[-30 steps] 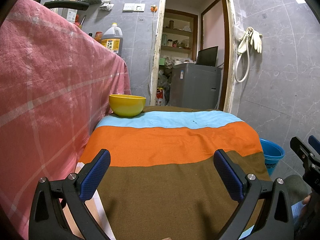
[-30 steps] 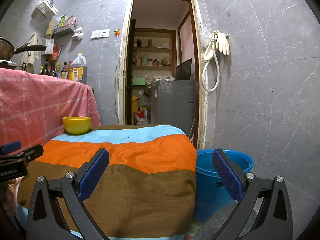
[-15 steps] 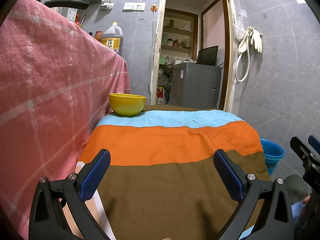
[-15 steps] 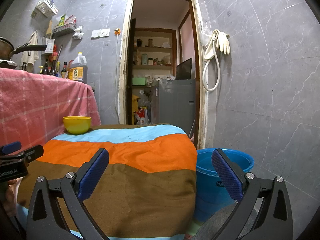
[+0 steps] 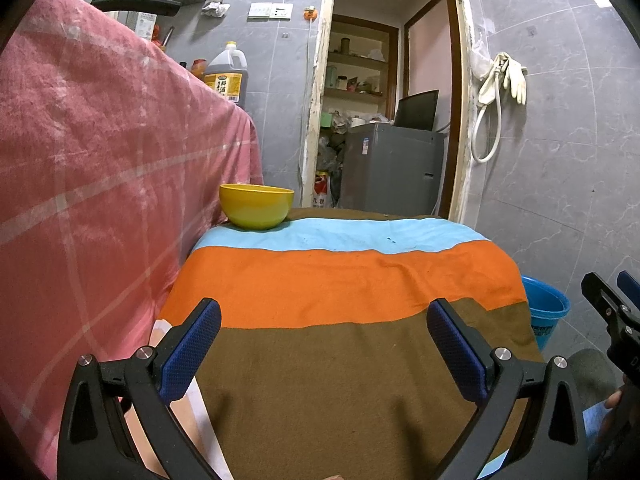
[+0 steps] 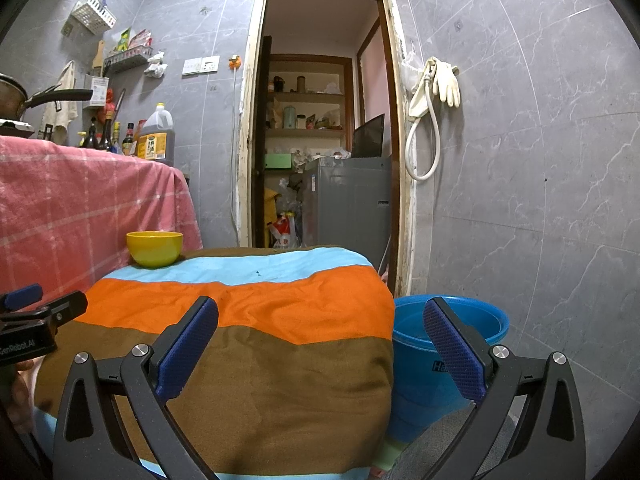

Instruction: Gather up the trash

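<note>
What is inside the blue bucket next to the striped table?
Only the upper inner wall of the blue bucket shows, and it looks bare. The right gripper, open, and the bucket's near rim hide its bottom.

Two black-framed tools: left tool (image 5: 324, 330), right tool (image 6: 320, 328), textured blue pads, silver screws.

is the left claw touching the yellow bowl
Apart. In the left wrist view the open left claw hovers over the brown stripe, while the round yellow bowl sits far across the striped blanket, on the blue stripe.
</note>
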Demonstrator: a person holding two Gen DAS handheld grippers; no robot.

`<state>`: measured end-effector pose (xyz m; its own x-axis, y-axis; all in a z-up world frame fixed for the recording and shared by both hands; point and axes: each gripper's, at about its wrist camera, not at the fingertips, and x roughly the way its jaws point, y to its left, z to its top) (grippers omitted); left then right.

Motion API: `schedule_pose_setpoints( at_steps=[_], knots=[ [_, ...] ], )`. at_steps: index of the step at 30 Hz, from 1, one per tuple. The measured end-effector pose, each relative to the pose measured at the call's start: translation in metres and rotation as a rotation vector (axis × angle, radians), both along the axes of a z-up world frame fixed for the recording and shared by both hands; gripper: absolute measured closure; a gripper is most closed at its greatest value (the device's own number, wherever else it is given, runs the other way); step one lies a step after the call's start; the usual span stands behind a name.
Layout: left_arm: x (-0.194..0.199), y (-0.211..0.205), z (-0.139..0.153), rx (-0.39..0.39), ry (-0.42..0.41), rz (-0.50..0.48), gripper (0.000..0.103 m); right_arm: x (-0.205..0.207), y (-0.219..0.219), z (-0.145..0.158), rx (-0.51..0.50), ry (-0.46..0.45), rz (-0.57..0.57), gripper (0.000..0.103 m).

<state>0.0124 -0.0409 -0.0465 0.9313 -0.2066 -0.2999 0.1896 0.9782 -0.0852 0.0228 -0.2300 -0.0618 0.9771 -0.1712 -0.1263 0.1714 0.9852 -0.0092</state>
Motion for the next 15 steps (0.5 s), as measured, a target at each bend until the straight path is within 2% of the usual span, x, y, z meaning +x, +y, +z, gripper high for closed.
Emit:
schedule_pose_setpoints(
  at_steps=[15],
  knots=[
    [-0.0005, 0.0, 0.0001, 0.0, 0.001, 0.0, 0.002, -0.0005, 0.0005, 0.0002, 0.001, 0.001, 0.0, 0.0]
  ],
)
